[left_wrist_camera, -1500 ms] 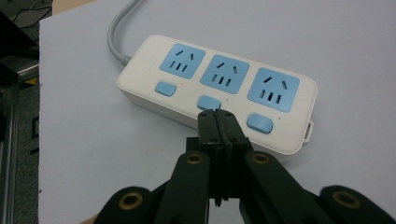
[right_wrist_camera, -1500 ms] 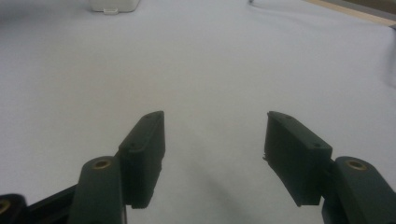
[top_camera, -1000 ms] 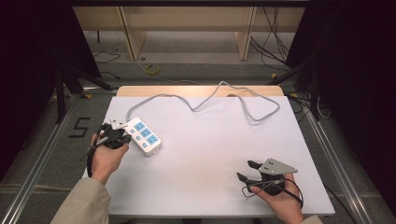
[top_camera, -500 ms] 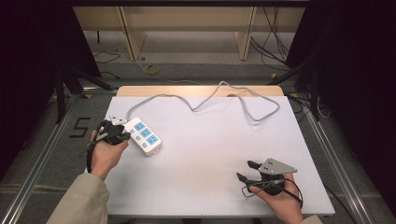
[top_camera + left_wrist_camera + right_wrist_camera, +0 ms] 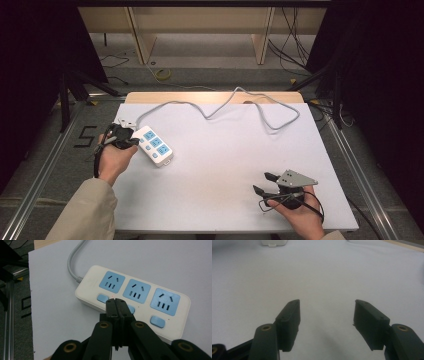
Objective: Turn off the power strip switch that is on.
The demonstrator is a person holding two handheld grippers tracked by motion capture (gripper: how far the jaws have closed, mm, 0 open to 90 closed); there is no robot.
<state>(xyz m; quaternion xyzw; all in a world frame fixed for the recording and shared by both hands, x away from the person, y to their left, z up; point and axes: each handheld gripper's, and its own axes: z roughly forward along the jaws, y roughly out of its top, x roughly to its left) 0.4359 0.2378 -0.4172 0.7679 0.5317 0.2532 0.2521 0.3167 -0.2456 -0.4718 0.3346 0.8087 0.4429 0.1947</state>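
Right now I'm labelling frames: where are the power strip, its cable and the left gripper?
power strip (image 5: 140, 290), left gripper view, middle blue socket.
cable (image 5: 220, 109), high view, grey loop on table.
left gripper (image 5: 116, 305), left gripper view, shut jaw tips.

My left gripper (image 5: 117, 301) sits at nine o'clock, jaws pressed together, tips pointing toward three. My right gripper (image 5: 327, 315) rests at five o'clock, jaws spread wide, pointing toward nine.
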